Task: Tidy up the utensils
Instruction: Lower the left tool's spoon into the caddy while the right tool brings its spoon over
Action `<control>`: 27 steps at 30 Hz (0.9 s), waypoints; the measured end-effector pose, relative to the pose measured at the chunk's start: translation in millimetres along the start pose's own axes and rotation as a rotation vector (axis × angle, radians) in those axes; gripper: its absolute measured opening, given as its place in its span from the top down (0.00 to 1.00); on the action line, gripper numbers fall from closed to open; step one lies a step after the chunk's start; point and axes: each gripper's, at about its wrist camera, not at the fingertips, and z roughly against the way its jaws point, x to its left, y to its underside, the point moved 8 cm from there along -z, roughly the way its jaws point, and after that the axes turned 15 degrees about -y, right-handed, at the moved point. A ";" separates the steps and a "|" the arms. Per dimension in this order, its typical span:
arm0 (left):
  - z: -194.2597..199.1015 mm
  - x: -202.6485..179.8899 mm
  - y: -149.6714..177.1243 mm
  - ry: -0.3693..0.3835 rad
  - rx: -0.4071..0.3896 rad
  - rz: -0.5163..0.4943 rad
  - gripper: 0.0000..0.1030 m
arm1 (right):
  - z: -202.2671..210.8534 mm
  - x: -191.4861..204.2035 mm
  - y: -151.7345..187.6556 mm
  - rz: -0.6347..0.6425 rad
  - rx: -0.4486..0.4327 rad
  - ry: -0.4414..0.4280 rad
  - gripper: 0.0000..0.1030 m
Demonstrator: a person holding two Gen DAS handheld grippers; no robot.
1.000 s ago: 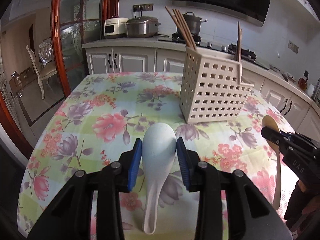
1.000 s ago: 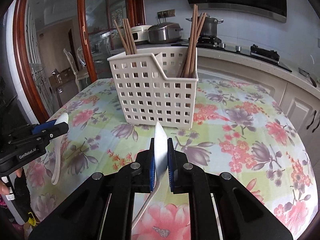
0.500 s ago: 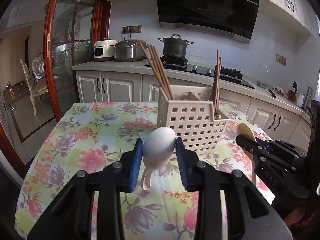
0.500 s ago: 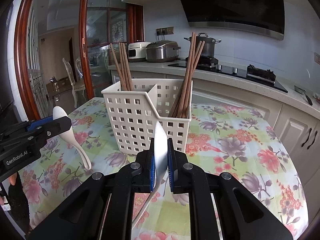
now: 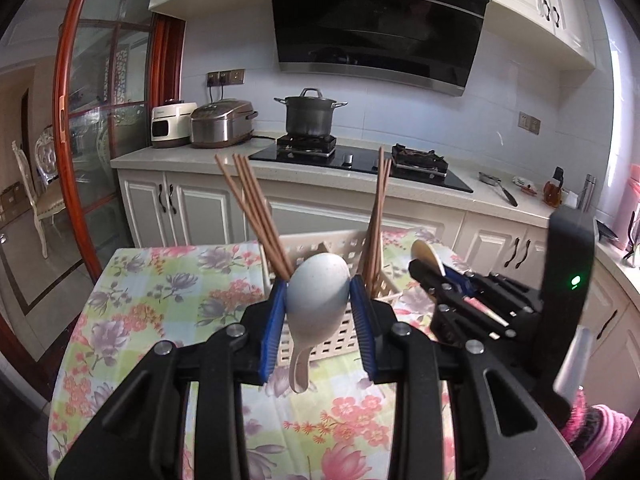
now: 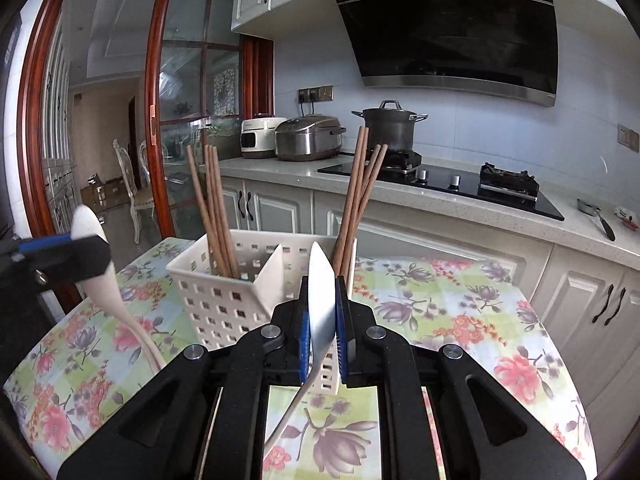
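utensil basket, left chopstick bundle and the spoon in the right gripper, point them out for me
utensil basket [image 6: 224, 300], right wrist view, perforated front wall.
left chopstick bundle [image 6: 212, 208], right wrist view, mid-shafts.
spoon in the right gripper [image 6: 321, 280], right wrist view, bowl edge above the pads.

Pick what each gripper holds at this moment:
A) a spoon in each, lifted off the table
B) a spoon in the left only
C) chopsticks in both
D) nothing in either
A: the left gripper clamps a white spoon's bowl, and the right gripper pinches another spoon edge-on, both handles hanging above the tablecloth.
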 end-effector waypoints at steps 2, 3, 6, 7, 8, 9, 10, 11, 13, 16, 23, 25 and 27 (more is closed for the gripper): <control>3.7 -1.7 -8.8 0.009 -0.008 -0.002 0.69 | -0.6 -2.6 -1.8 -0.006 -0.004 0.005 0.89; 5.4 -2.8 -14.6 0.013 -0.012 -0.004 0.69 | -0.7 -4.0 -2.4 -0.008 -0.005 0.006 0.89; 7.8 -6.3 -32.0 0.023 -0.022 -0.005 0.69 | -0.9 -8.1 -3.9 -0.011 -0.007 0.011 0.89; 7.7 -6.9 -37.4 0.023 -0.025 -0.004 0.69 | -1.1 -9.0 -3.4 -0.011 -0.006 0.012 0.89; 6.6 -7.8 -44.4 0.024 -0.029 -0.004 0.69 | -1.5 -9.9 -3.8 -0.010 -0.006 0.014 0.89; 6.1 -9.0 -50.9 0.026 -0.033 -0.003 0.69 | -1.1 -8.9 -4.4 -0.008 -0.006 0.016 0.89; 5.4 -9.8 -55.9 0.028 -0.036 0.000 0.69 | -1.8 -9.0 -5.1 -0.005 -0.006 0.019 0.89; 4.9 -11.1 -61.5 0.031 -0.040 0.002 0.69 | -2.6 -9.2 -6.6 -0.001 -0.008 0.022 0.89; 1.9 -13.1 -73.7 0.034 -0.047 0.009 0.69 | -5.4 -10.5 -10.8 0.005 -0.011 0.027 0.89; -4.5 -15.3 -86.9 0.032 -0.059 0.012 0.69 | -10.3 -14.6 -18.9 0.008 -0.020 0.033 0.89; -39.4 -14.2 -97.8 -0.002 -0.056 0.031 0.69 | -20.2 -20.8 -35.3 0.024 -0.039 0.047 0.89; -52.4 -12.6 -95.5 0.003 -0.036 0.050 0.69 | -22.1 -23.0 -38.7 0.029 -0.047 0.053 0.89; -64.3 -11.6 -91.2 0.003 -0.015 0.061 0.69 | -24.4 -24.9 -41.8 0.035 -0.056 0.058 0.89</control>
